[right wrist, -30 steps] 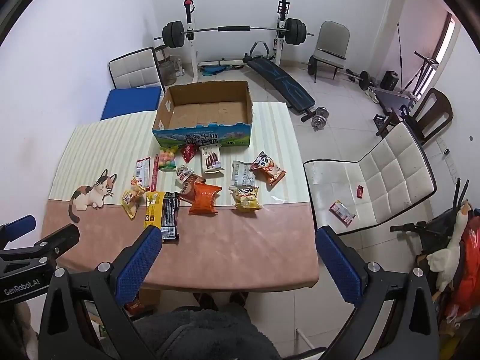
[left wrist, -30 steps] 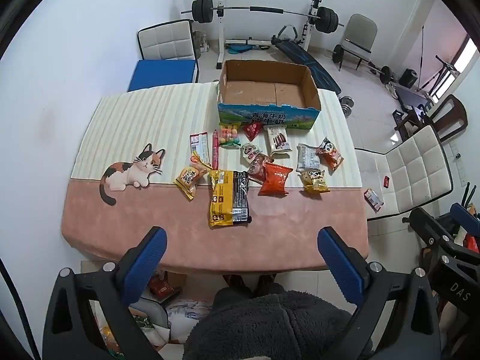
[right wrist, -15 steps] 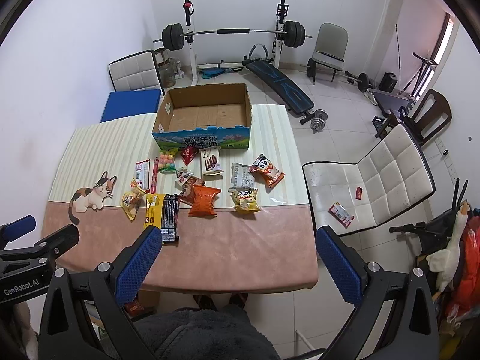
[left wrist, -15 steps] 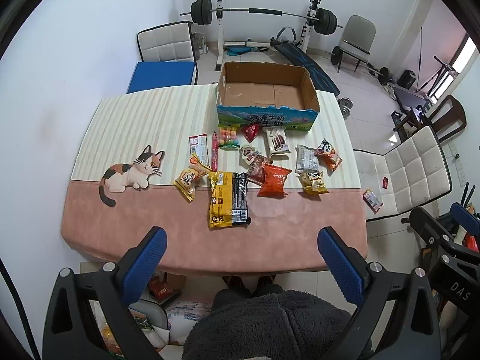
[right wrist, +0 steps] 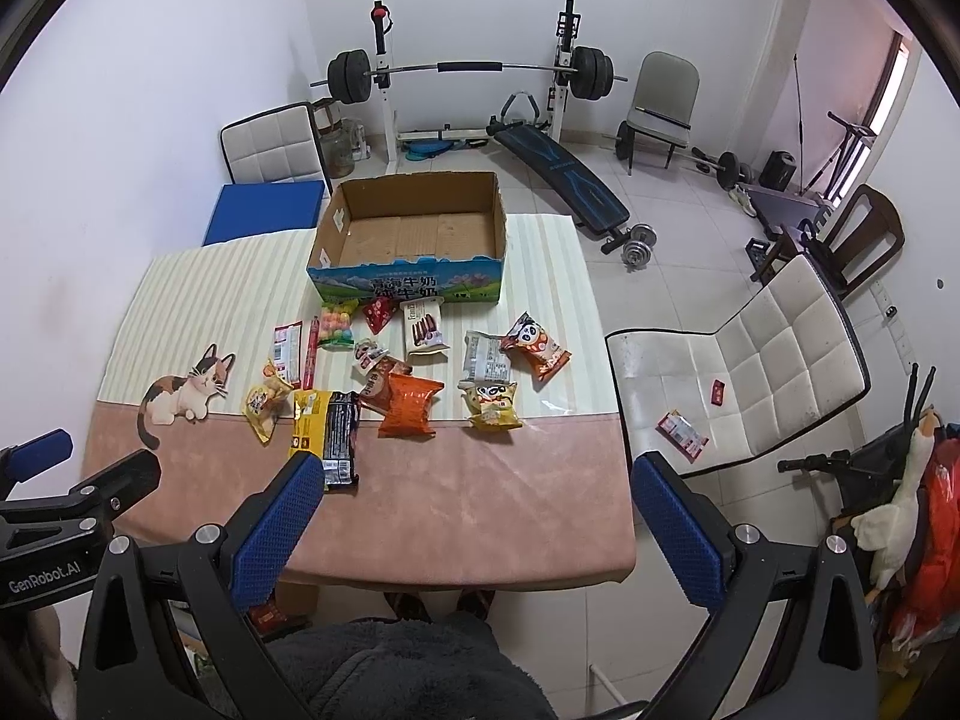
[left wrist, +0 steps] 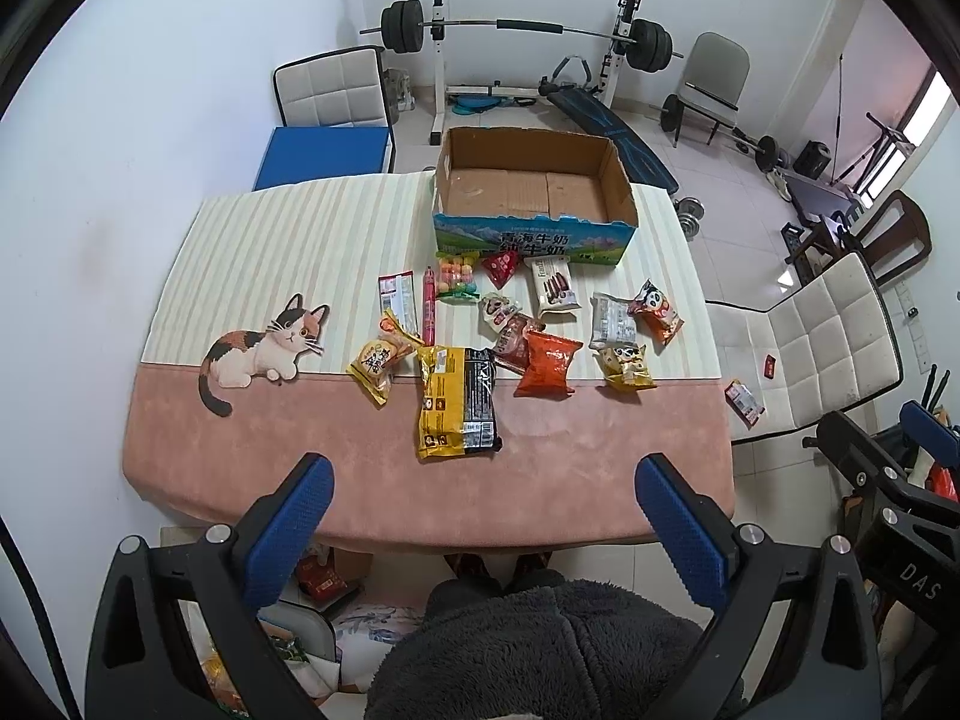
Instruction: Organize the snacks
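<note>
Several snack packs lie on the table in front of an open cardboard box (left wrist: pixel 531 192) (right wrist: pixel 414 228) with nothing inside. Nearest me is a yellow and black pack (left wrist: pixel 459 401) (right wrist: pixel 326 429); beside it lie an orange bag (left wrist: pixel 547 363) (right wrist: pixel 410 404) and a yellow panda pack (left wrist: pixel 624 365) (right wrist: pixel 491 404). My left gripper (left wrist: pixel 483 495) hangs open high above the table's near edge, holding nothing. My right gripper (right wrist: pixel 474 492) is also open and holds nothing, further right over the near edge.
The table (left wrist: pixel 570 480) carries a striped and pink cloth with a cat print (left wrist: pixel 261 345). A white chair (right wrist: pixel 756 372) with small packets on its seat stands right of the table. A barbell rack (right wrist: pixel 474 69), a bench and more chairs fill the room behind.
Both views have shifted only slightly; the table and box sit a touch lower and closer in frame. Neither gripper has taken hold of anything, and no snack has moved.
</note>
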